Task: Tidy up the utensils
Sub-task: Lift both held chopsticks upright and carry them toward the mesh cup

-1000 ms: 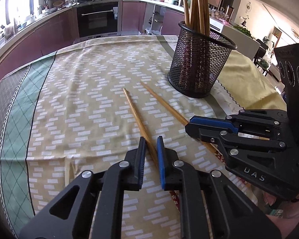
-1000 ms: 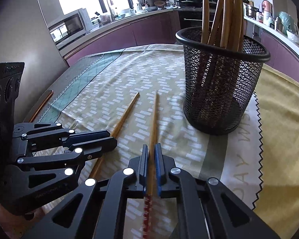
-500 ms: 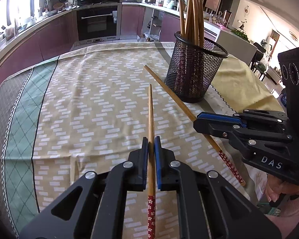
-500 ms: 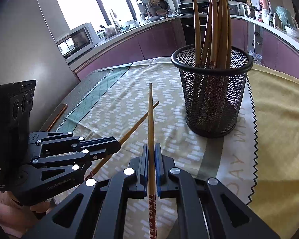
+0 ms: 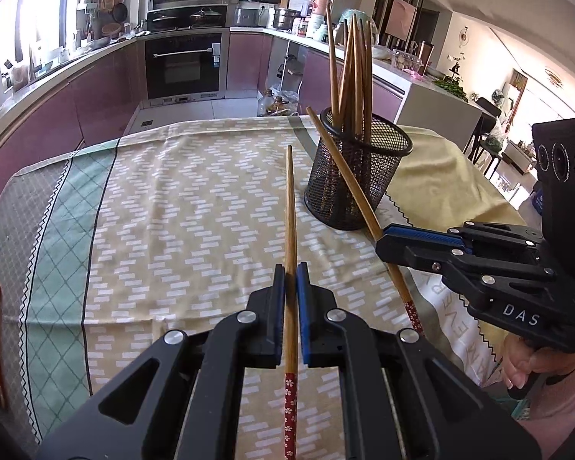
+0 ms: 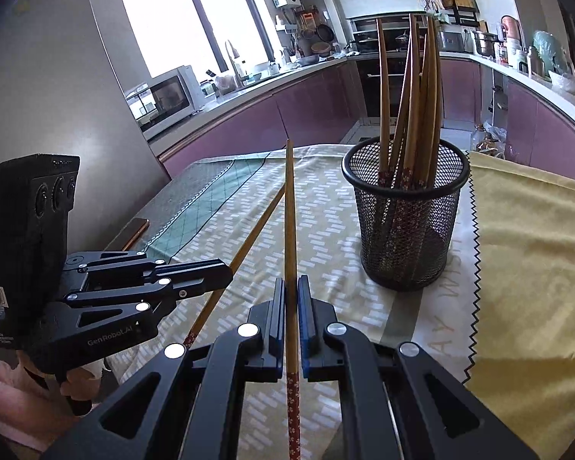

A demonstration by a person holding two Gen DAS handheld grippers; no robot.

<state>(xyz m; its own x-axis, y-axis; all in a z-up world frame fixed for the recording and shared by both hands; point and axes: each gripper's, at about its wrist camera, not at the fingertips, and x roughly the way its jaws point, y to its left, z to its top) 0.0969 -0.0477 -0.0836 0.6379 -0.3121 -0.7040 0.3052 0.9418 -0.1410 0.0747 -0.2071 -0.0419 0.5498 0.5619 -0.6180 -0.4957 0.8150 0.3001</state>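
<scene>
Left gripper (image 5: 290, 268): fingers closed tight on one bamboo chopstick, gripped a little above its red patterned end.
Left chopstick (image 5: 289, 207): long axis runs straight ahead along the fingers, narrow tip pointing forward and away over the worktop, red floral end trailing back toward the camera; held clear of the cloth.
Right gripper (image 6: 291, 283): fingers pressed shut on a second chopstick, also near its red end.
Right chopstick (image 6: 289, 222): same lie, narrow tip forward, patterned end back; in the left wrist view it crosses in front of the mesh holder on a slant, tip up beside the rim.
Mesh holder (image 6: 404, 230): black wire cup standing upright on the worktop, ahead and to the right of both tips, with several chopsticks standing in it, narrow tips up, red ends down.
Tablecloth (image 5: 180, 211): beige with white dashes and a green band on the left, covering the worktop.
Hands: a pink sleeve shows under each gripper.
</scene>
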